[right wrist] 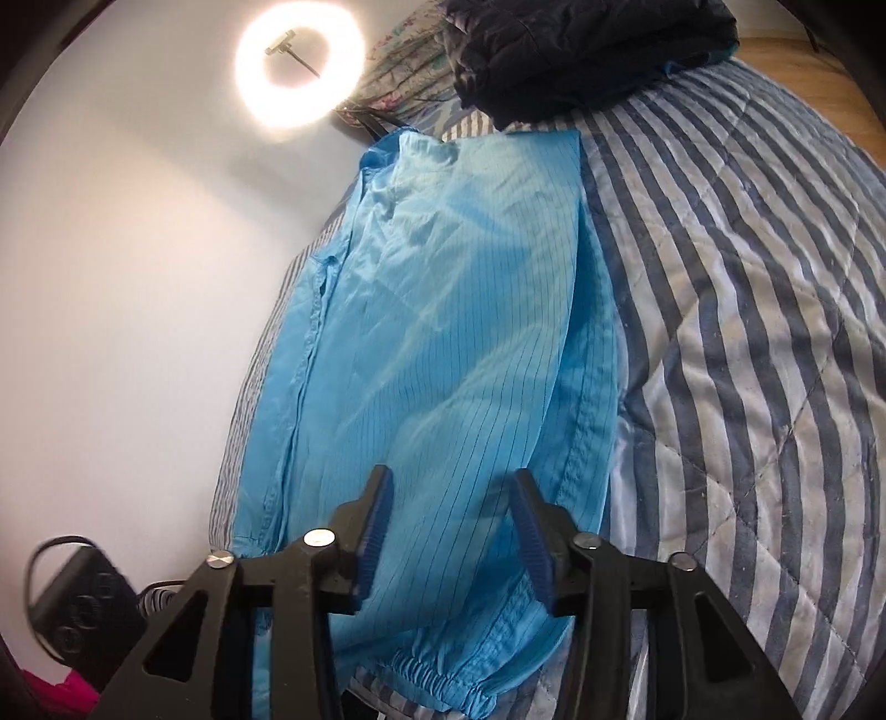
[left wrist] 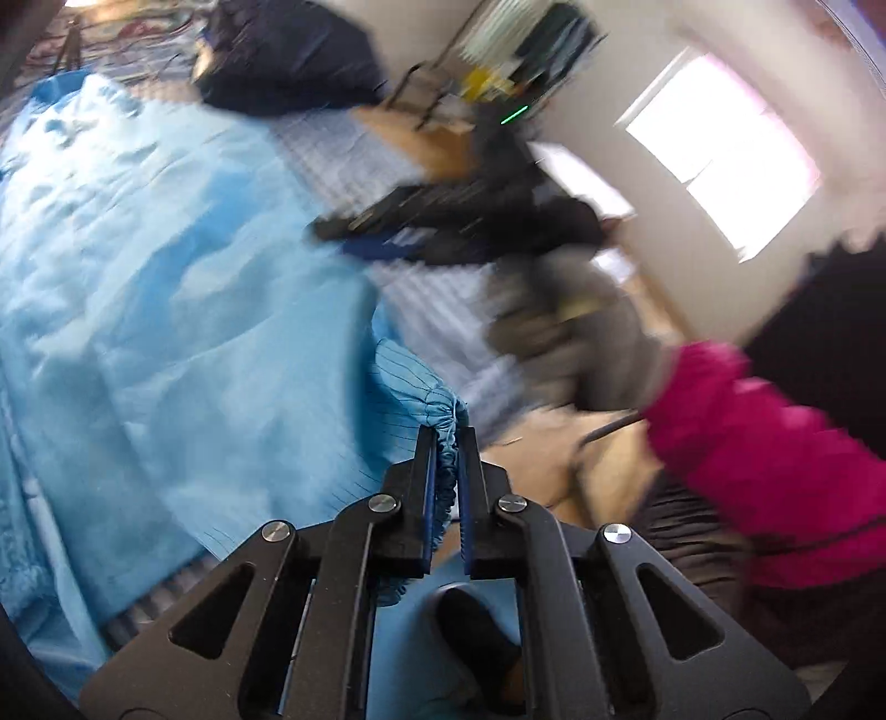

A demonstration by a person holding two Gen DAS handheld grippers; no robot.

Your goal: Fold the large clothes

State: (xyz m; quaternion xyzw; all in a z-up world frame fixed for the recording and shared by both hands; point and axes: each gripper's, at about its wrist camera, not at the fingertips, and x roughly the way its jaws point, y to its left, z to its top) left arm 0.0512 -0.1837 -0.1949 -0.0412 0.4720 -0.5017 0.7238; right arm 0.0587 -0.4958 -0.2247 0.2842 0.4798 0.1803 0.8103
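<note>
A large light blue pinstriped garment [left wrist: 166, 277] lies spread on a striped quilt. My left gripper [left wrist: 447, 437] is shut on its gathered elastic cuff [left wrist: 443, 412], which bunches between the blue pads. In the right wrist view the same garment [right wrist: 443, 304] runs lengthwise away from me, with another elastic cuff [right wrist: 432, 675] at the bottom edge. My right gripper [right wrist: 451, 482] stands open above the sleeve, its pads apart and pressing on nothing. The left wrist view is blurred; there a gloved hand [left wrist: 581, 343] with a pink sleeve [left wrist: 775, 459] holds the right gripper's black body [left wrist: 454, 221].
The blue and white striped quilt [right wrist: 747, 332] covers the bed to the right of the garment. A dark bundle of clothing [right wrist: 581, 44] lies at the far end. A lit ring light [right wrist: 299, 72] stands by the white wall. A black device [right wrist: 83, 603] with a cable sits lower left.
</note>
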